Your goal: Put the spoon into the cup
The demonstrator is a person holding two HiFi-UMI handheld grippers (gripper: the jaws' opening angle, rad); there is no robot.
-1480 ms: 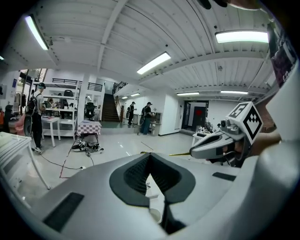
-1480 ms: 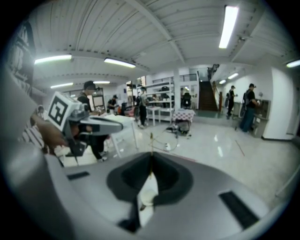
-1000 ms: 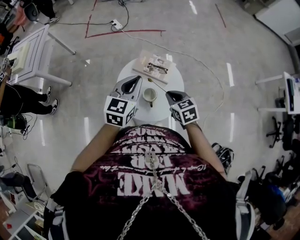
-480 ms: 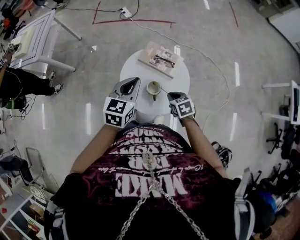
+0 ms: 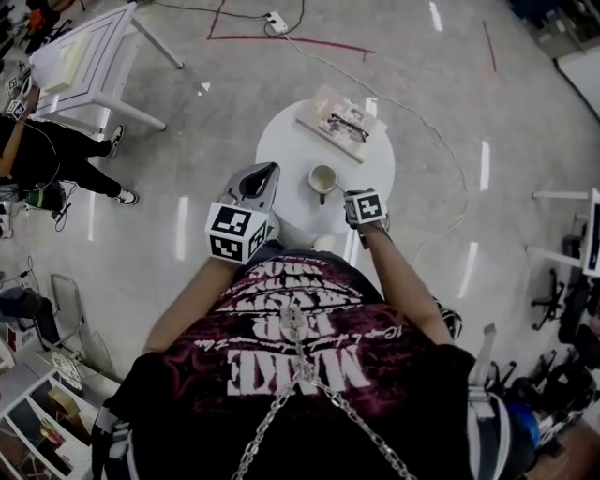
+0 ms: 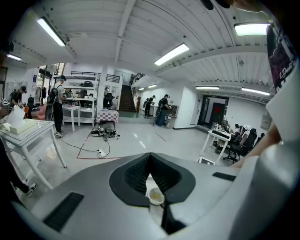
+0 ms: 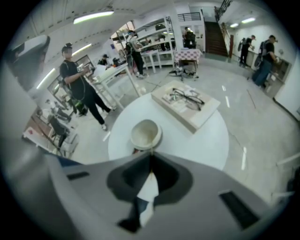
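Note:
A cream cup [image 5: 323,178] stands near the middle of a round white table [image 5: 286,150]. My right gripper [image 5: 350,197] points steeply down just right of the cup, jaws shut. In the right gripper view its tips [image 7: 150,152] sit right at the cup's [image 7: 146,134] near rim, and only a thin pale sliver of the spoon shows there. My left gripper [image 5: 270,169] hovers left of the cup, shut and holding nothing. In the left gripper view the cup [image 6: 156,197] shows below its closed tips [image 6: 150,155].
A flat tray with a pair of glasses [image 5: 342,124] lies on the table's far side, also in the right gripper view [image 7: 186,104]. A white side table [image 5: 94,66] and a person [image 5: 47,169] are at the far left. A cable and power strip [image 5: 275,19] lie on the floor.
My right gripper has dropped toward the table beside the cup and tipped further down. The thin spoon handle seen sticking out from it earlier no longer shows. The left gripper sank slightly.

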